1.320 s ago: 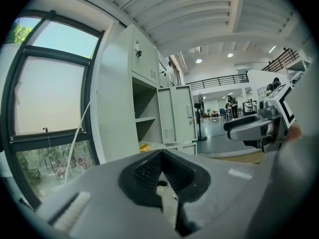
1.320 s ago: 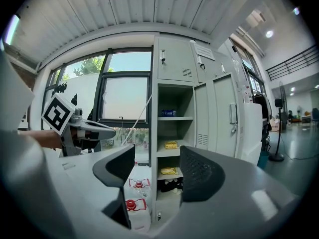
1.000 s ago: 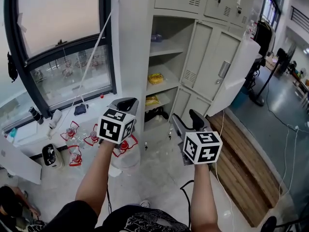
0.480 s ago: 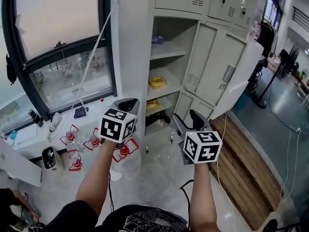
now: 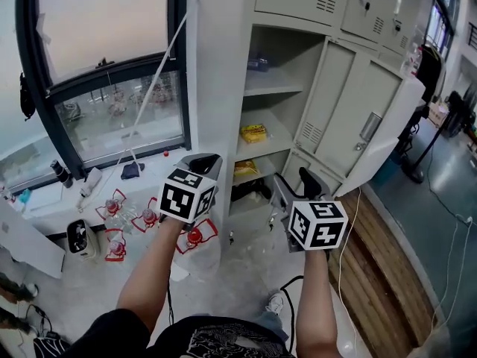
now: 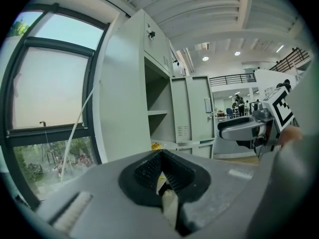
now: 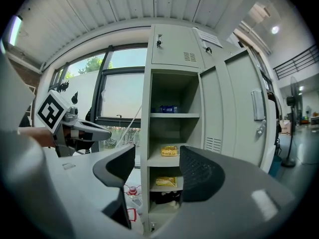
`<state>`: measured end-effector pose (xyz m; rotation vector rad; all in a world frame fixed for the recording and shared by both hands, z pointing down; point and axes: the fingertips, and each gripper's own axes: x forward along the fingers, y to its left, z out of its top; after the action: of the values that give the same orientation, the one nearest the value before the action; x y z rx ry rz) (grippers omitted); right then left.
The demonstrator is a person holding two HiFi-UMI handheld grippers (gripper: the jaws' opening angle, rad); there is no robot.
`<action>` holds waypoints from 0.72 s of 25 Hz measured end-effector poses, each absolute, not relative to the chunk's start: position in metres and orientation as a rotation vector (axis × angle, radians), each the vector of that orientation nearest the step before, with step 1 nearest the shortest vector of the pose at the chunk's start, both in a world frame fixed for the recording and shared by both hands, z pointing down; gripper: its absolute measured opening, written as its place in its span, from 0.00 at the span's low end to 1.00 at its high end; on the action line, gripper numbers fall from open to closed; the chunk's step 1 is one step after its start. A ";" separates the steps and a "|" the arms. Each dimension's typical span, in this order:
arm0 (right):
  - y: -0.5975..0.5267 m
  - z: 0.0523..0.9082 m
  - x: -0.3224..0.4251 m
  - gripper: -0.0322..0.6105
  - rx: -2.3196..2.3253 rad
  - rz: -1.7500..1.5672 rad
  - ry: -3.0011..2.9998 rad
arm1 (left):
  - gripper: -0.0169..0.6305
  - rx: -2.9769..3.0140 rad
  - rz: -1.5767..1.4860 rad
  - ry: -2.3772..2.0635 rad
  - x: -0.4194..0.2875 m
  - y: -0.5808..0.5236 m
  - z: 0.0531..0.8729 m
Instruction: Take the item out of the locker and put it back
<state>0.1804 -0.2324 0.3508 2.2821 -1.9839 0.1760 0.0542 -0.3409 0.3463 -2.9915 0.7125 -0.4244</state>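
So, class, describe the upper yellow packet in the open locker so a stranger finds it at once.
Find the tall grey locker beside the window, its door swung open. A blue item sits on its top shelf and a lower yellow packet lies further down in shadow. The upper yellow packet lies on the shelf between them, well lit.

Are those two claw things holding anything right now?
Nothing is held. The left gripper is shut with nothing in it; the right gripper is open and empty.
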 end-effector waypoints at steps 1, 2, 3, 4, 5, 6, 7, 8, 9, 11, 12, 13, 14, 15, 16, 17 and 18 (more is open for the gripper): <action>-0.237 0.351 0.183 0.52 2.266 0.170 -1.994 | 0.04 -2.988 -0.425 0.730 0.055 -0.344 0.348; -0.243 0.352 0.187 0.52 2.249 0.165 -2.006 | 0.04 -2.985 -0.424 0.752 0.057 -0.348 0.348; -0.248 0.353 0.191 0.52 2.232 0.161 -2.020 | 0.04 -2.981 -0.423 0.777 0.058 -0.353 0.349; -0.253 0.354 0.196 0.52 2.215 0.160 -2.034 | 0.04 -2.976 -0.420 0.805 0.060 -0.357 0.348; -0.259 0.356 0.201 0.52 2.197 0.160 -2.049 | 0.04 -2.970 -0.418 0.835 0.061 -0.361 0.348; -0.265 0.359 0.207 0.52 2.180 0.163 -2.065 | 0.04 -2.962 -0.415 0.867 0.063 -0.365 0.349; -0.271 0.361 0.212 0.52 2.162 0.168 -2.083 | 0.04 -2.955 -0.413 0.899 0.064 -0.370 0.349; -0.277 0.364 0.216 0.52 2.142 0.175 -2.100 | 0.04 -2.949 -0.412 0.931 0.065 -0.374 0.350; -0.283 0.367 0.220 0.52 2.123 0.184 -2.117 | 0.04 -2.945 -0.416 0.962 0.066 -0.378 0.351; -0.295 0.371 0.227 0.52 2.082 0.203 -2.150 | 0.04 -2.937 -0.438 1.017 0.069 -0.384 0.354; -0.301 0.373 0.231 0.52 2.060 0.210 -2.167 | 0.04 -2.931 -0.449 1.045 0.070 -0.387 0.355; -0.308 0.375 0.234 0.52 2.036 0.217 -2.183 | 0.04 -2.925 -0.454 1.077 0.070 -0.390 0.356; -0.314 0.376 0.236 0.52 2.014 0.222 -2.198 | 0.04 -2.919 -0.456 1.109 0.071 -0.392 0.357; -0.320 0.378 0.240 0.52 1.993 0.227 -2.211 | 0.04 -2.914 -0.458 1.139 0.072 -0.395 0.357; -0.325 0.380 0.243 0.52 1.974 0.233 -2.223 | 0.04 -2.907 -0.462 1.165 0.073 -0.397 0.358; -0.330 0.382 0.247 0.52 1.955 0.240 -2.235 | 0.04 -2.900 -0.466 1.188 0.075 -0.398 0.358; -0.335 0.384 0.251 0.52 1.938 0.246 -2.245 | 0.04 -2.893 -0.469 1.210 0.077 -0.399 0.359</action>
<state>0.2509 -0.3349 0.3837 1.9380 -2.2447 0.2463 0.0774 -0.3995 0.3587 -2.8932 1.2098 -0.4693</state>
